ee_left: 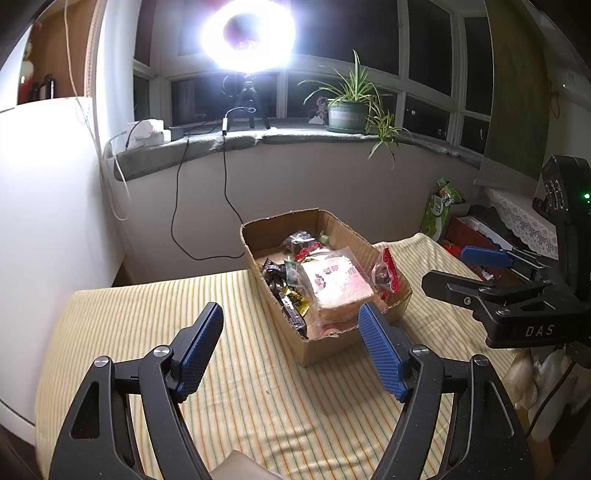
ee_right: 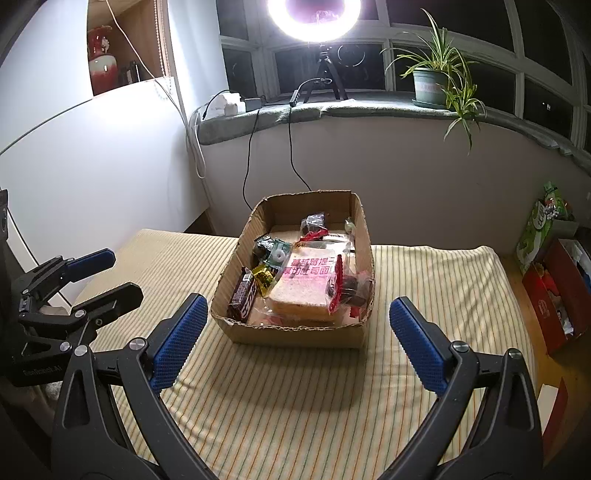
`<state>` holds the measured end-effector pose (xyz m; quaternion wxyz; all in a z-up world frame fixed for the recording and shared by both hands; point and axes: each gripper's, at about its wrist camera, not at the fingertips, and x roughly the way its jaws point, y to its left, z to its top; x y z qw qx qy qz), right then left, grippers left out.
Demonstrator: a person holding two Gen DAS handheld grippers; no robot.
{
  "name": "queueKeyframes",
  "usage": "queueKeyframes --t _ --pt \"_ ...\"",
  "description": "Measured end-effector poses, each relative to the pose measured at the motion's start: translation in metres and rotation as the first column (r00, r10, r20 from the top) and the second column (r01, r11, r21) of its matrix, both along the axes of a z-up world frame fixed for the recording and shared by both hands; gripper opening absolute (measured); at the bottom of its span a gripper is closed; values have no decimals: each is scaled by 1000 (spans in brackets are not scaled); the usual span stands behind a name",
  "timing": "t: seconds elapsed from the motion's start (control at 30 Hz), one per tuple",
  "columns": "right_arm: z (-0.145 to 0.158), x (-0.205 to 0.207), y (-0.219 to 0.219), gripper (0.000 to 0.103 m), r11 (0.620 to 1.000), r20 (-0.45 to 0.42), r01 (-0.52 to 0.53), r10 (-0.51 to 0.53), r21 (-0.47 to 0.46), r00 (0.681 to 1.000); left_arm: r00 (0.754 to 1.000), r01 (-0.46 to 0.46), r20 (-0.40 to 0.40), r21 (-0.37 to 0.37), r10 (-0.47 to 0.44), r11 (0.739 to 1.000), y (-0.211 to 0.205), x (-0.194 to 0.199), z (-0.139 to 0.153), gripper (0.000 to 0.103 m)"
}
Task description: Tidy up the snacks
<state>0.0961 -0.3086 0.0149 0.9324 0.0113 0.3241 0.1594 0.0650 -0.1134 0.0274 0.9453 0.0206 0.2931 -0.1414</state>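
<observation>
snacks [ee_right: 306,273] all sit in the box [ee_right: 295,334]; striped worktop [ee_right: 295,406] bare. both claws, left [ee_left: 290,347] and right [ee_right: 295,343], spread, empty. looks about finished.

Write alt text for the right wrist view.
A cardboard box of packaged snacks, with bagged sliced bread on top, sits on a striped yellow cloth. The right hand-held gripper is open just short of it, holding nothing, under a bright ring light.
</observation>
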Motion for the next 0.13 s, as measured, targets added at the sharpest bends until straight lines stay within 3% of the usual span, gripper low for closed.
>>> queueKeyframes --t 0.13 --pt "-1 0 -2 101 1000 -1 1 -1 1 1000 1000 -2 0 -1 2 1000 1 -1 1 76"
